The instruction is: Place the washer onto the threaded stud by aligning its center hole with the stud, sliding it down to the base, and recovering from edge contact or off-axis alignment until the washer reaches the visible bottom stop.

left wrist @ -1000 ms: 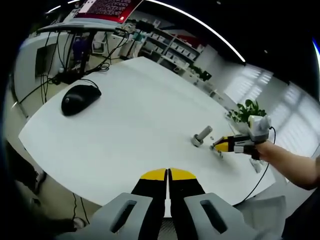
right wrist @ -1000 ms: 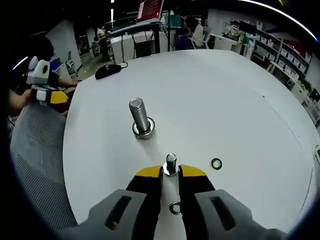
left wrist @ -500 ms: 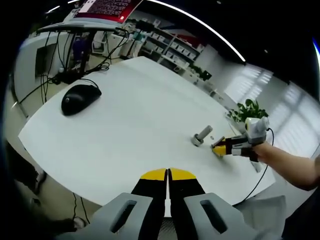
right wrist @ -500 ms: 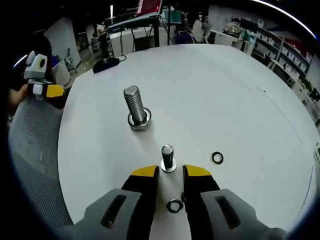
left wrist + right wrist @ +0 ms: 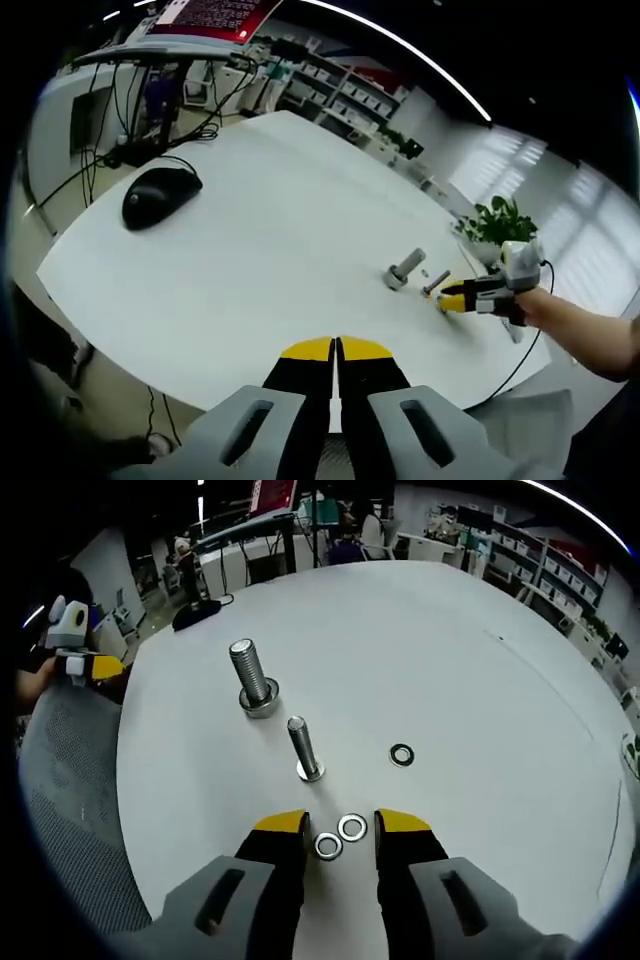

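Observation:
In the right gripper view a small threaded stud (image 5: 303,750) stands upright on the white table (image 5: 480,700), with a larger bolt (image 5: 250,680) behind it to the left. Two washers (image 5: 340,837) lie flat side by side on the table between the tips of my right gripper (image 5: 340,825), which is open and holds nothing. A third washer (image 5: 402,754) lies to the right of the stud. My left gripper (image 5: 336,350) is shut and empty, near the table's front edge. In the left gripper view the right gripper (image 5: 455,298) sits just right of the small stud (image 5: 434,283) and the larger bolt (image 5: 404,271).
A black mouse (image 5: 158,194) lies on the table's far left. Cables and a monitor stand (image 5: 160,70) rise behind it. A potted plant (image 5: 492,222) stands past the table's right edge. A grey mesh chair (image 5: 70,780) is at the left of the right gripper view.
My right gripper has opened and drawn back from the small stud, which now stands free ahead of it. Two washers now lie between its tips. The left gripper has stayed still.

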{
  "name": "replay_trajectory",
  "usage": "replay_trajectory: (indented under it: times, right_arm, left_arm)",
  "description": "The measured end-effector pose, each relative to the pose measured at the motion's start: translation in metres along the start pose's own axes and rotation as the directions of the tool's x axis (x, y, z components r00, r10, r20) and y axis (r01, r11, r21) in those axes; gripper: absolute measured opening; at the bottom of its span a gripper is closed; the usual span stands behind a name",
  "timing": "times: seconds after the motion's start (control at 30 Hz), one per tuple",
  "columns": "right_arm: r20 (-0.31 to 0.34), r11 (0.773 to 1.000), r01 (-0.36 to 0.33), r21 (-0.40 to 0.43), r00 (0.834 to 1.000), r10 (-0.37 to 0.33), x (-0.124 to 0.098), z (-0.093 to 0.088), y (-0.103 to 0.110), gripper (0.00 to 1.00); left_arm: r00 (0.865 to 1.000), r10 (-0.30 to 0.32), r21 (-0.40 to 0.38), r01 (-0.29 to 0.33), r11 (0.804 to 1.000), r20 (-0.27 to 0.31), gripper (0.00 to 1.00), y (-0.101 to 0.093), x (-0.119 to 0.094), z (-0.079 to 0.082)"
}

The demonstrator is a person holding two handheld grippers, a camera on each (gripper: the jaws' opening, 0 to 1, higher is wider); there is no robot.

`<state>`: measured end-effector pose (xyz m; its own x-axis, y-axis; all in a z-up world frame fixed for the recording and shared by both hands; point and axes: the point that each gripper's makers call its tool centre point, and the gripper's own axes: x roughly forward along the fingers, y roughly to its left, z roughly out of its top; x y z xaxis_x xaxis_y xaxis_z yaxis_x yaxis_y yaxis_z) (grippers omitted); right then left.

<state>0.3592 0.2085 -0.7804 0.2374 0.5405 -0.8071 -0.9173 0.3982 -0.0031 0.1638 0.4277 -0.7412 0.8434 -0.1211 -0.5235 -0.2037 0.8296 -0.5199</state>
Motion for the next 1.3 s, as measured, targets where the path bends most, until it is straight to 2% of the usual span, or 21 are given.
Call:
replay_trajectory:
  times: [0.3, 0.63, 0.8, 1.03, 1.1, 1.3]
  right_arm:
    - [-0.024, 1.0, -0.017, 0.002, 1.0, 0.017, -0.009, -0.014, 0.012, 0.28]
    - [-0.06, 0.999, -0.054, 0.0, 0.997, 0.053, -0.003, -0.02, 0.015, 0.27]
    - [-0.064, 0.999, -0.033, -0.032, 0.997, 0.031, -0.003, -0.019, 0.014, 0.23]
    - [-0.071, 0.999, -0.029, -0.033, 0.997, 0.027, -0.003, -0.018, 0.014, 0.19]
    - [-0.079, 0.998, -0.036, -0.05, 0.996, 0.032, -0.001, -0.019, 0.012, 0.16]
    - [-0.107, 0.999, -0.024, -0.048, 0.994, 0.018, 0.002, -0.02, 0.007, 0.14]
  left_arm:
    - [1.0, 0.001, -0.001, -0.001, 1.0, -0.001, 0.0, 0.0, 0.0, 0.0]
    - [1.0, 0.002, -0.001, -0.002, 1.0, -0.002, 0.0, 0.0, -0.001, 0.0]
    - [1.0, 0.002, -0.003, -0.002, 1.0, 0.0, 0.0, 0.0, -0.001, 0.0]
    - [1.0, -0.001, -0.004, 0.001, 1.0, 0.003, 0.0, 0.0, -0.001, 0.0]
    - [1.0, -0.001, -0.003, 0.001, 1.0, 0.003, 0.0, 0.0, 0.0, 0.0]
    - [1.0, -0.001, -0.007, 0.001, 1.0, 0.004, 0.0, 0.0, 0.0, 0.0]
